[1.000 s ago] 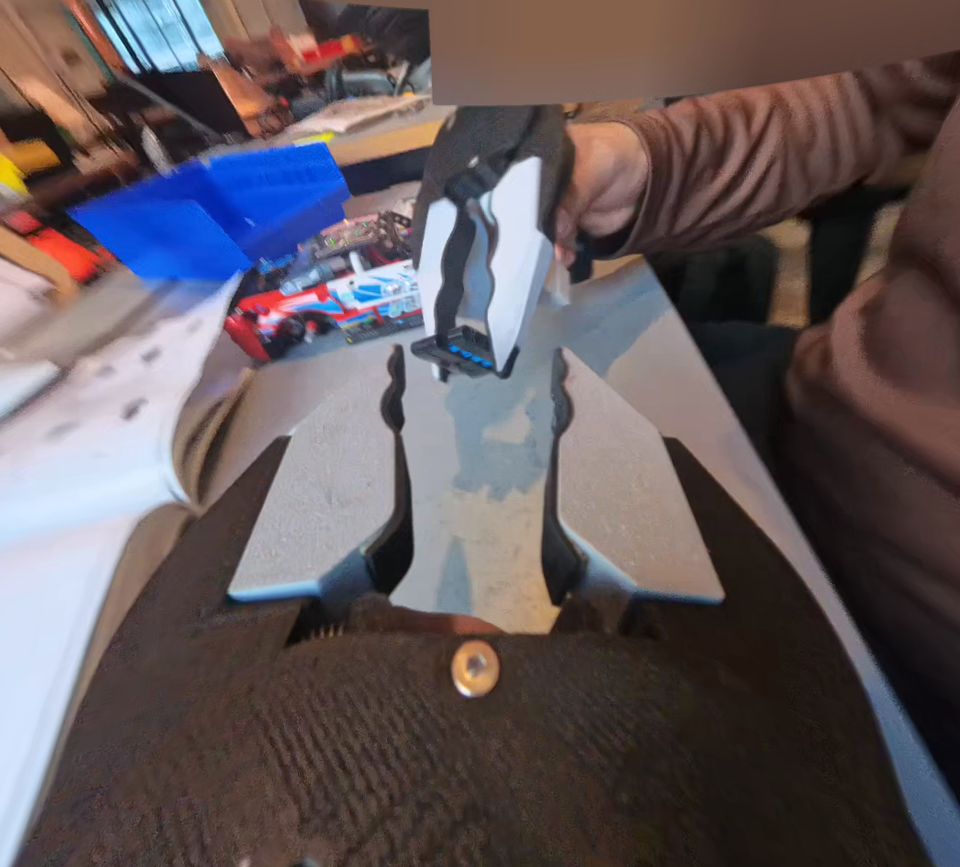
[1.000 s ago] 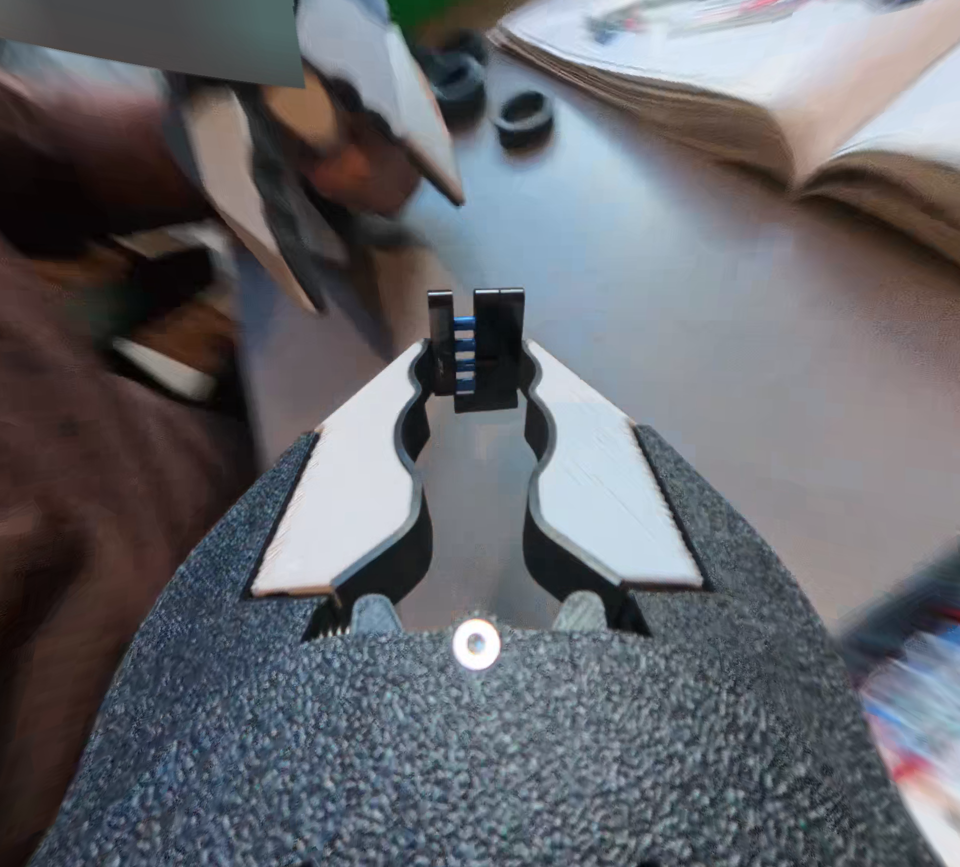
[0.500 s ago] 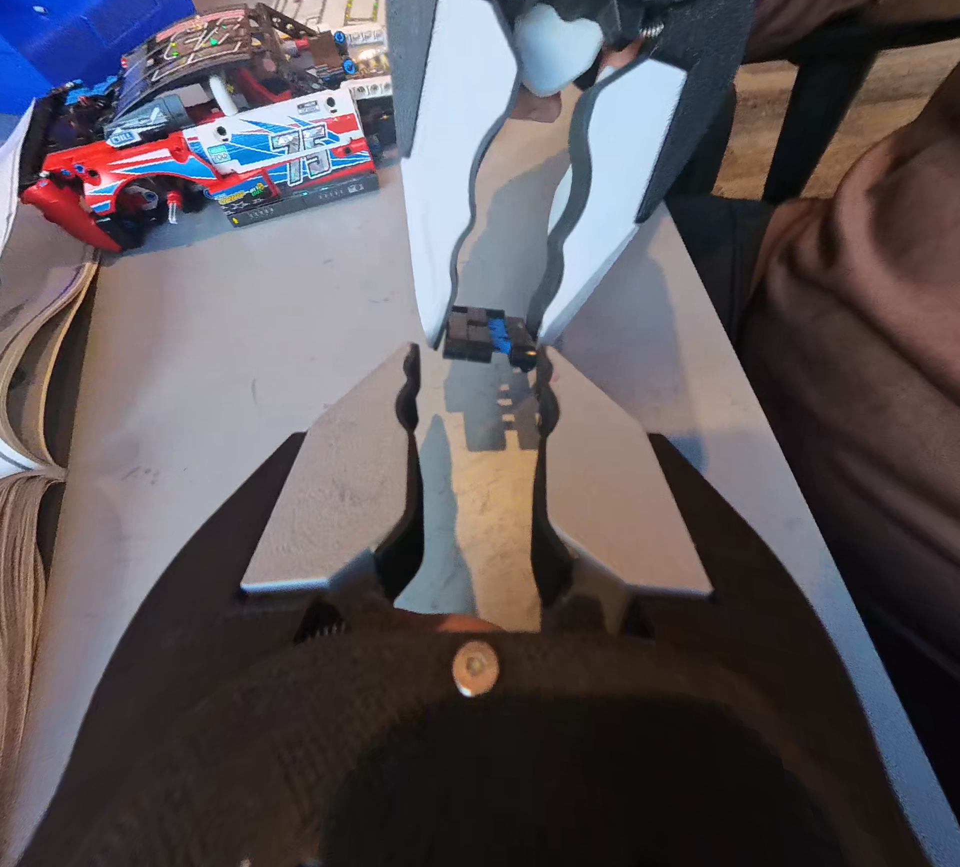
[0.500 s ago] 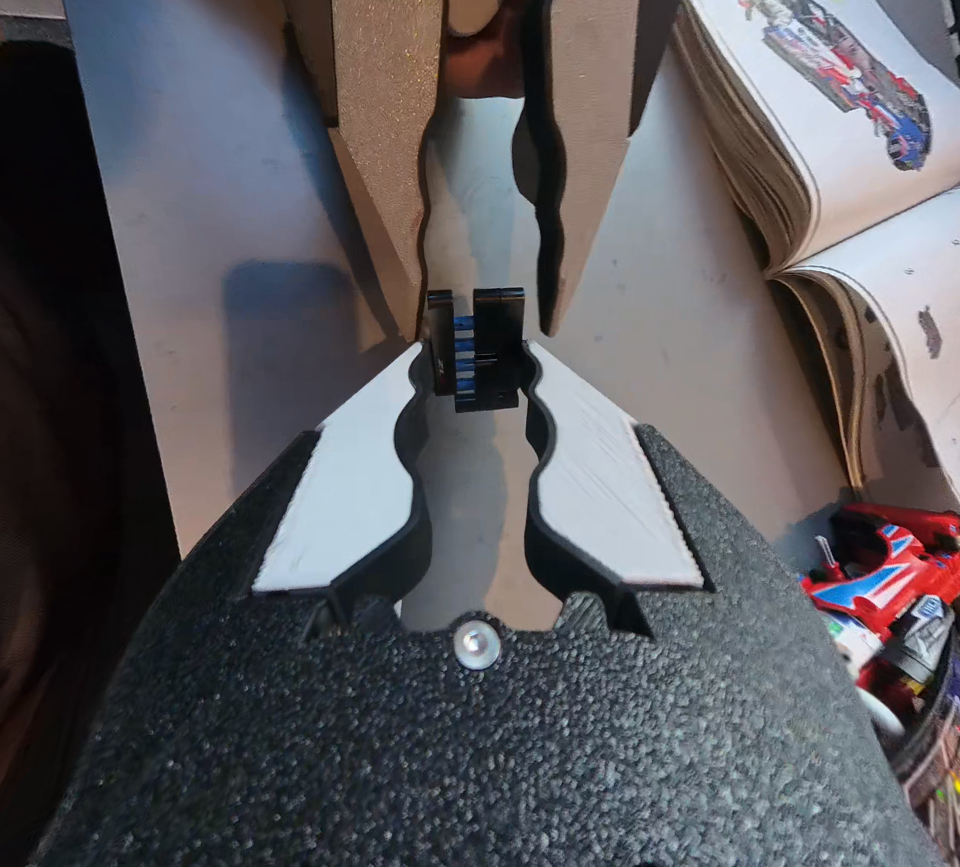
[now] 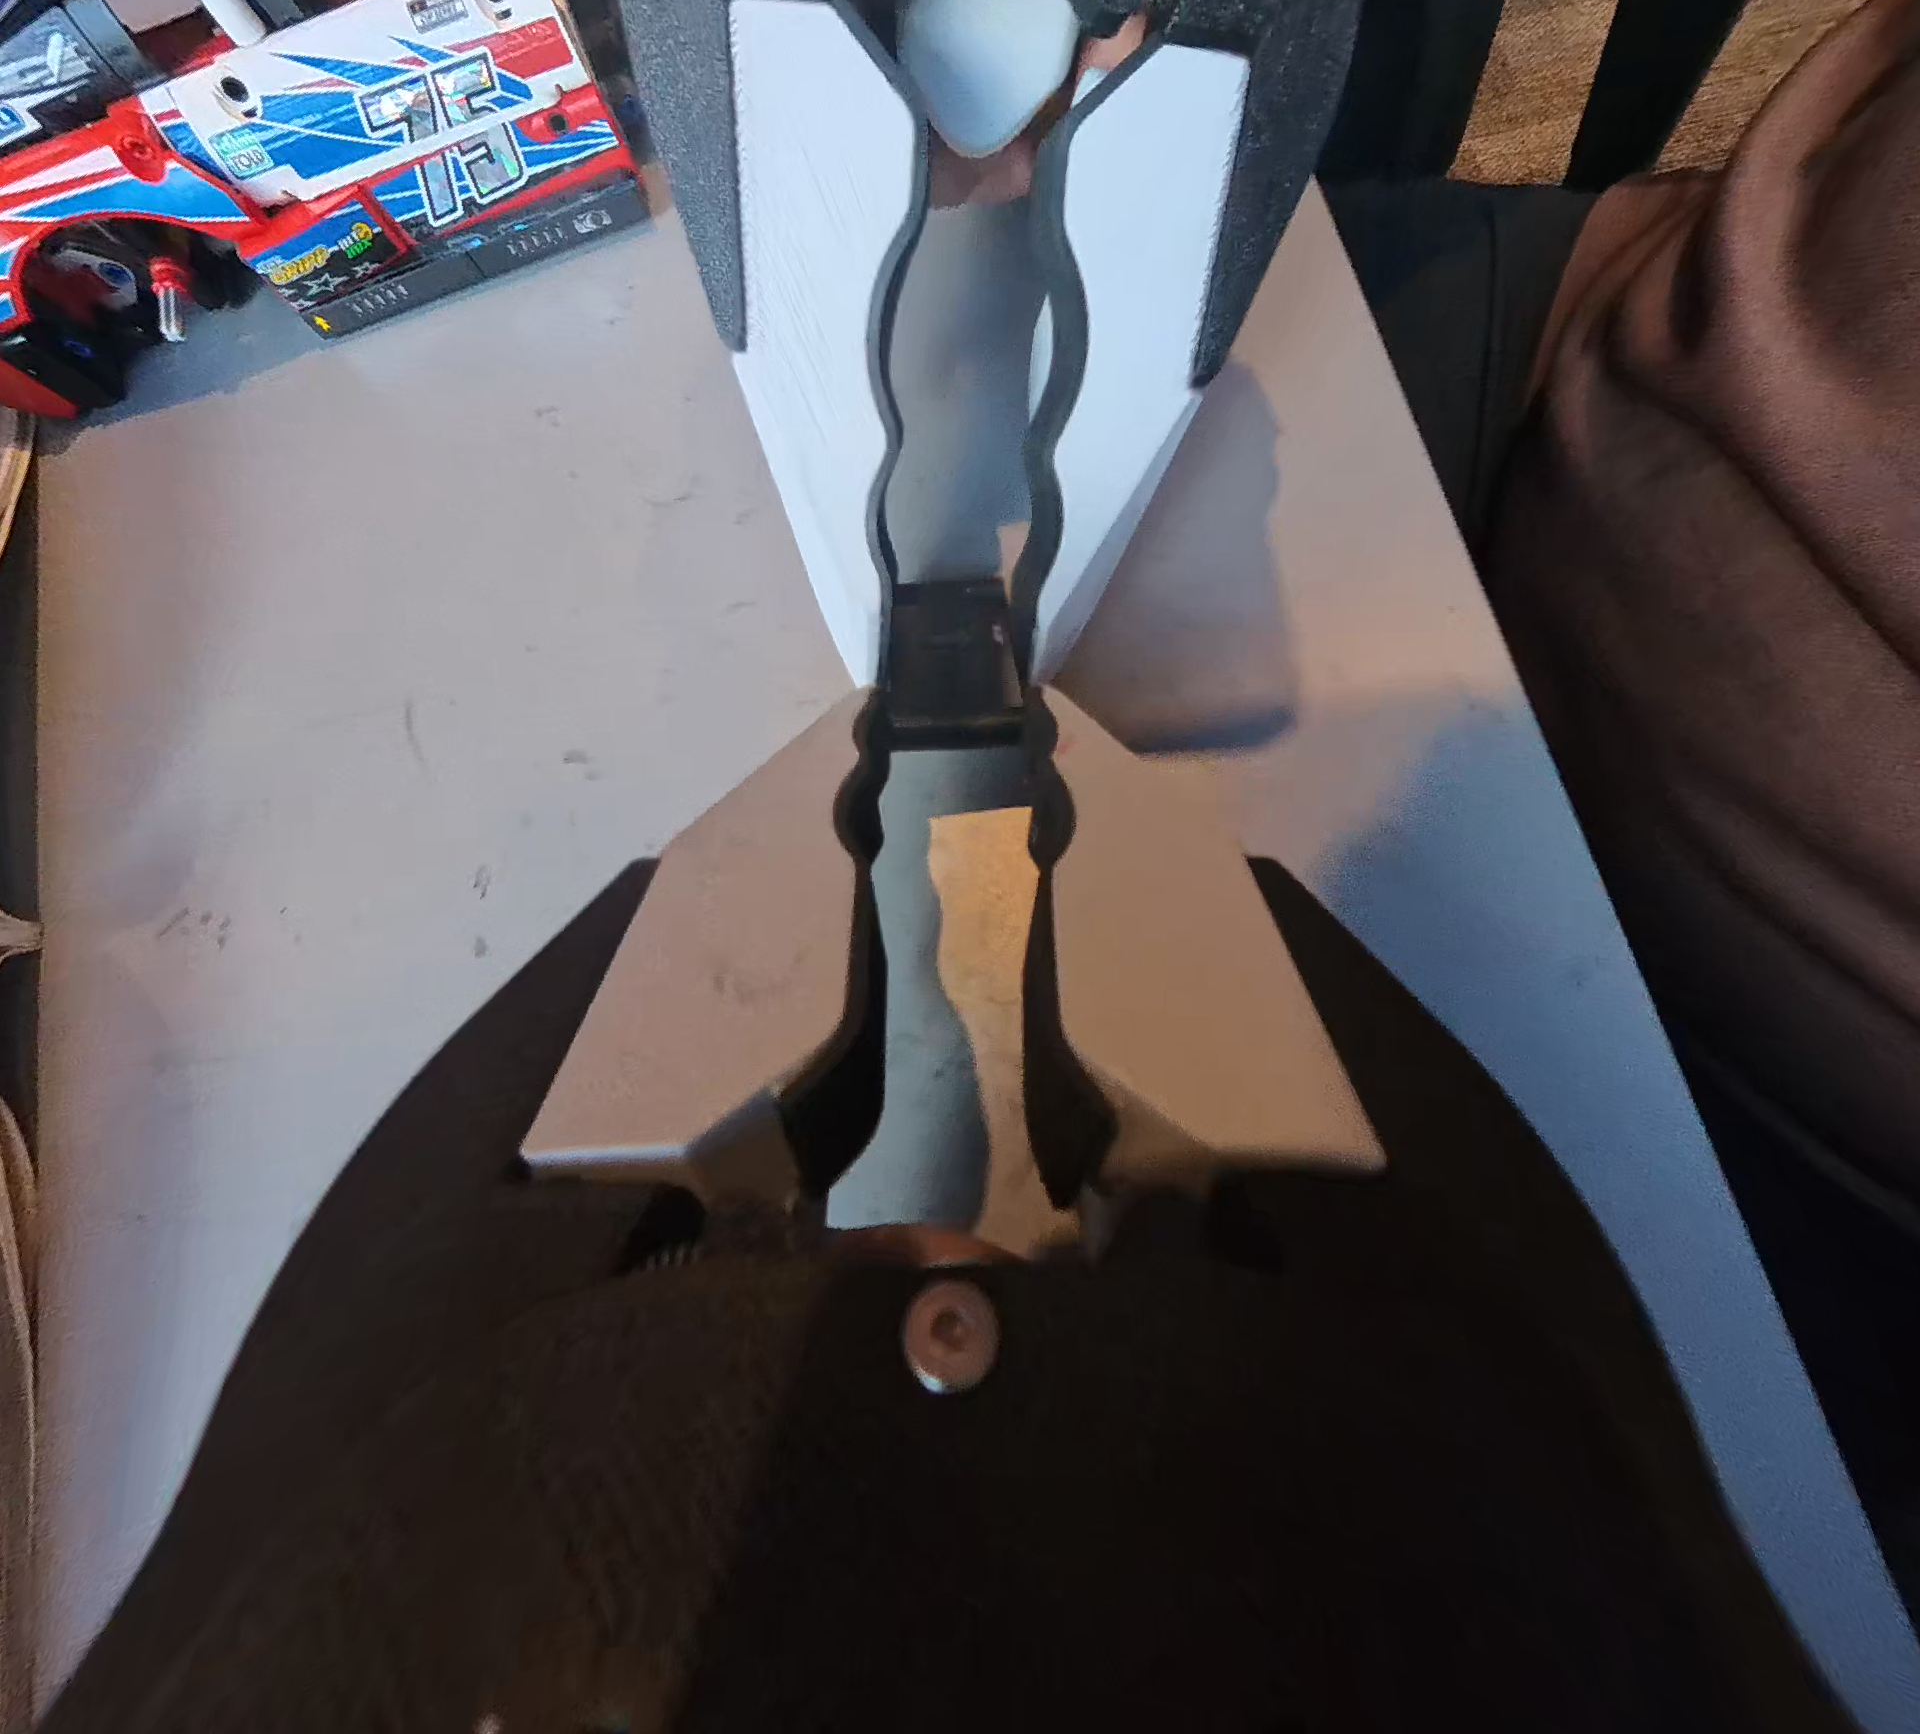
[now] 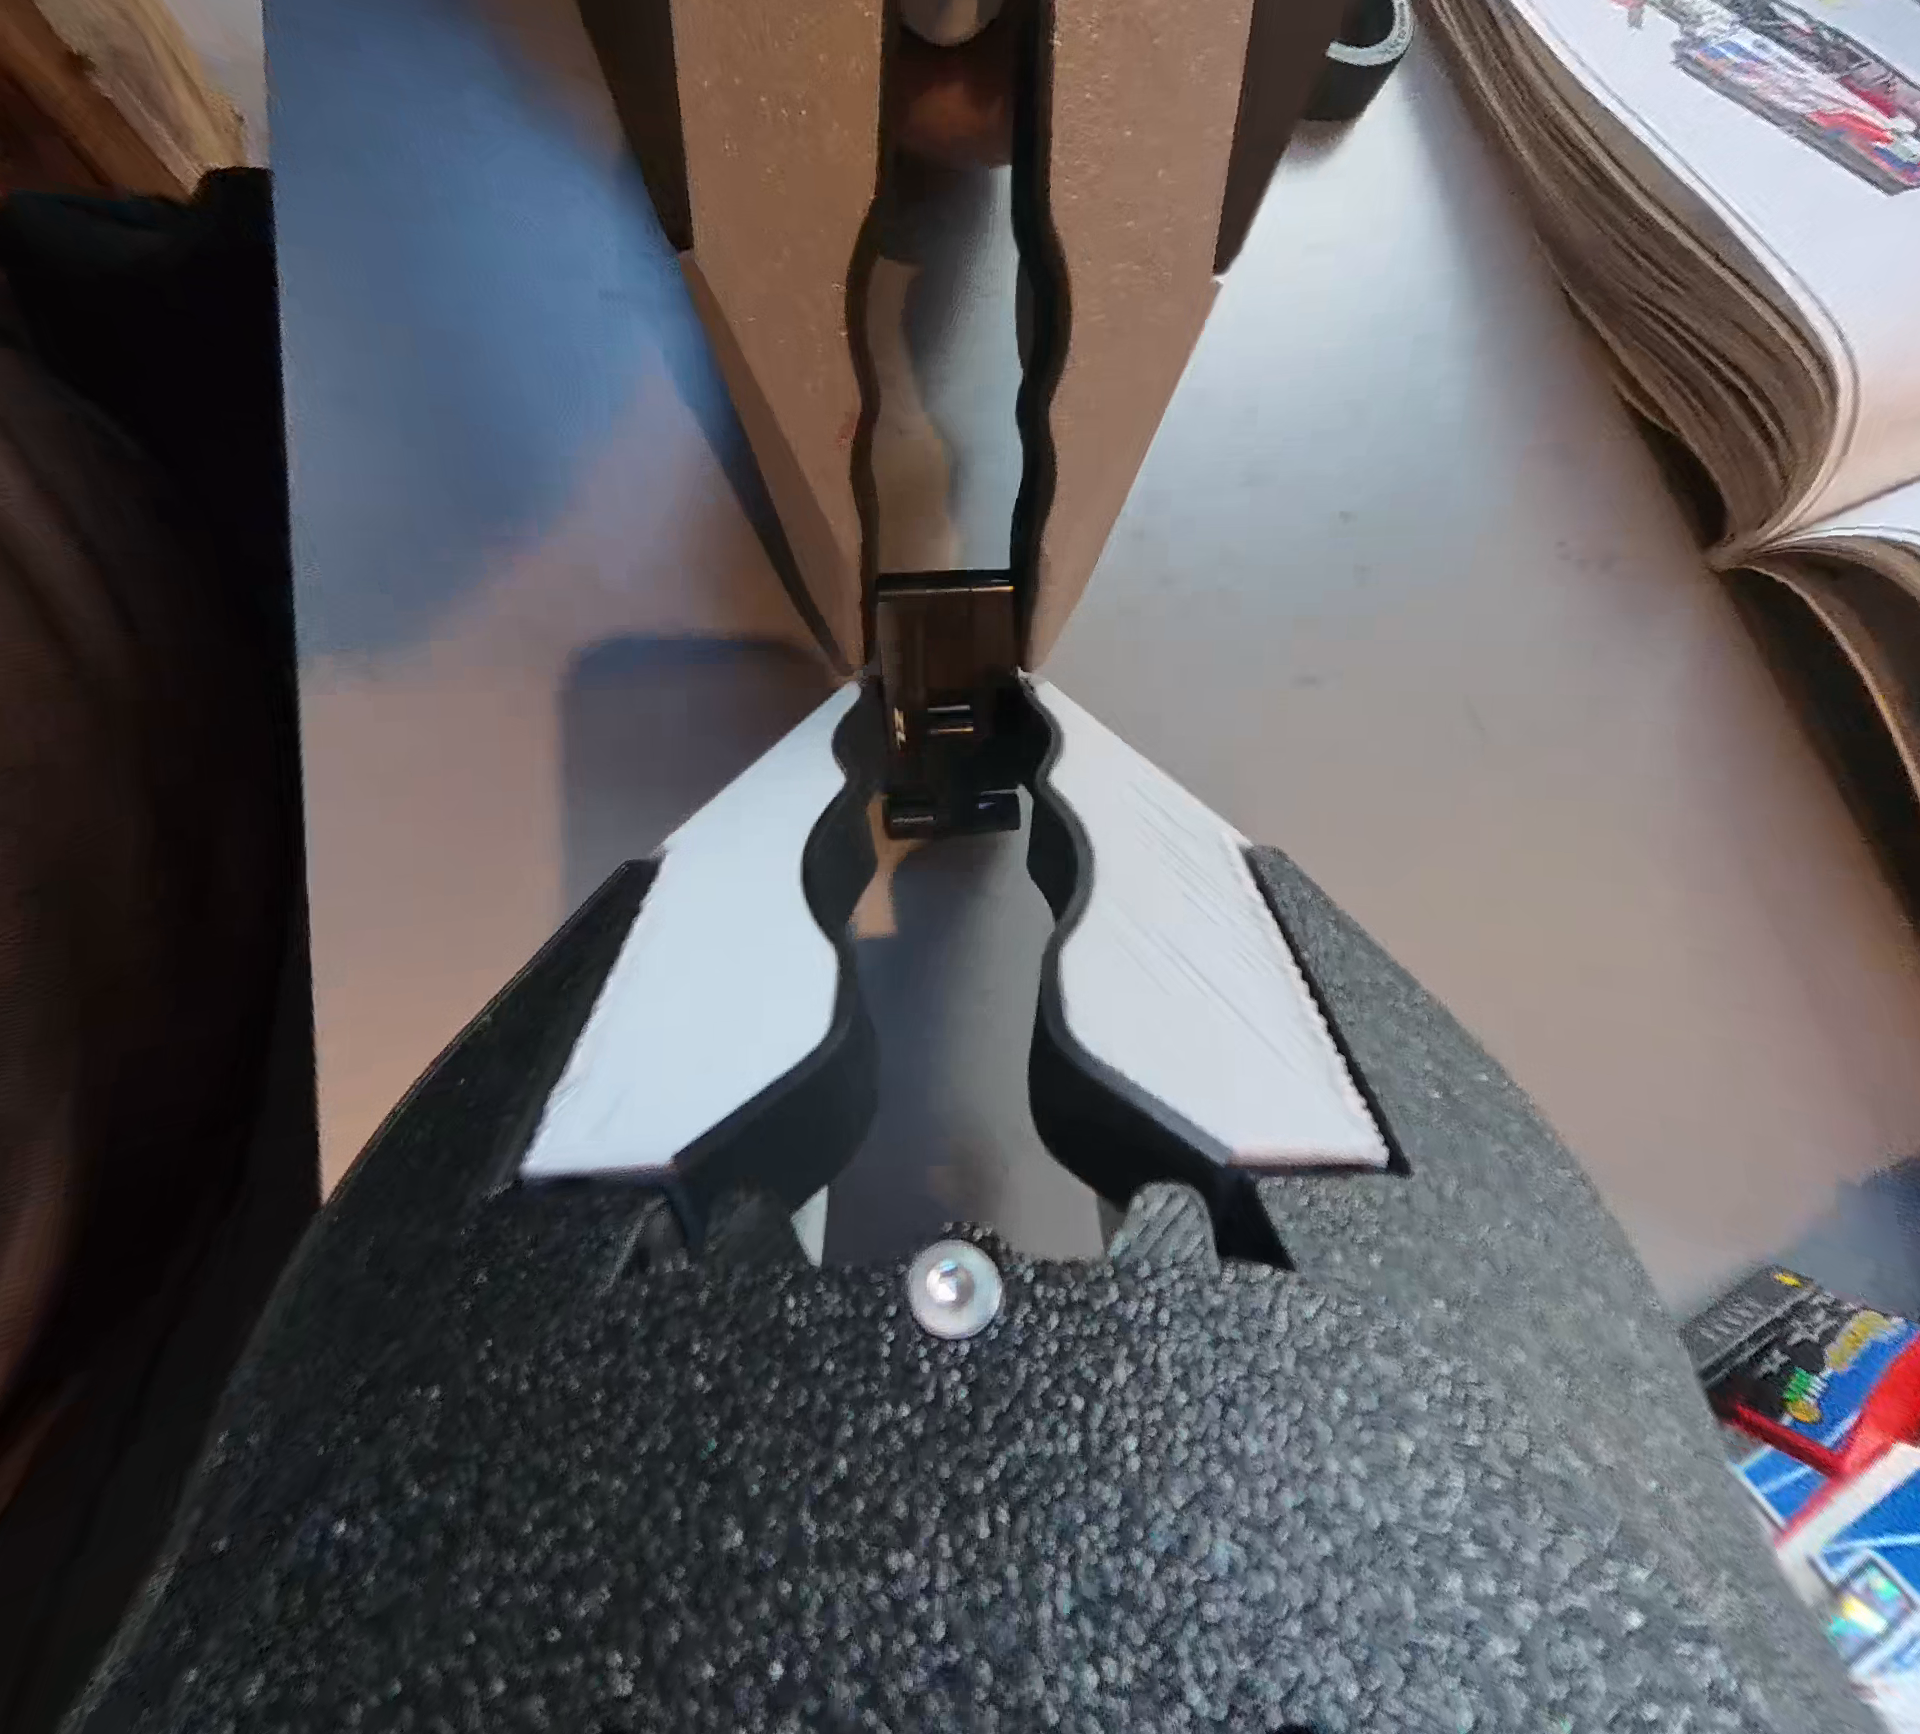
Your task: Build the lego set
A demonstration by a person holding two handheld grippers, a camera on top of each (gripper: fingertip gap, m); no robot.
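Observation:
A small black lego assembly (image 5: pixel 951 656) hangs above the grey table (image 5: pixel 416 645) between both grippers, which meet tip to tip. My left gripper (image 5: pixel 953 734) comes from below in the left wrist view and is shut on the near end of the assembly. My right gripper (image 5: pixel 954 678) comes from above, with its white fingers (image 5: pixel 810 437) shut on the far end. In the right wrist view my right gripper (image 6: pixel 943 708) holds the lower end of the assembly (image 6: pixel 940 635), and the left gripper (image 6: pixel 943 658) grips the upper end.
A red, white and blue lego race car (image 5: pixel 312 157) stands at the table's far left, and also shows in the right wrist view (image 6: pixel 1829 1435). An open instruction book (image 6: pixel 1662 126) and a black tyre (image 6: pixel 1361 53) lie nearby. A person's brown sleeve (image 5: pixel 1714 645) is past the table's right edge. My two grippers' fingertips are within a few centimetres of each other.
The two grippers have come together tip to tip. My left gripper was open and has closed on the black assembly, which my right gripper still holds.

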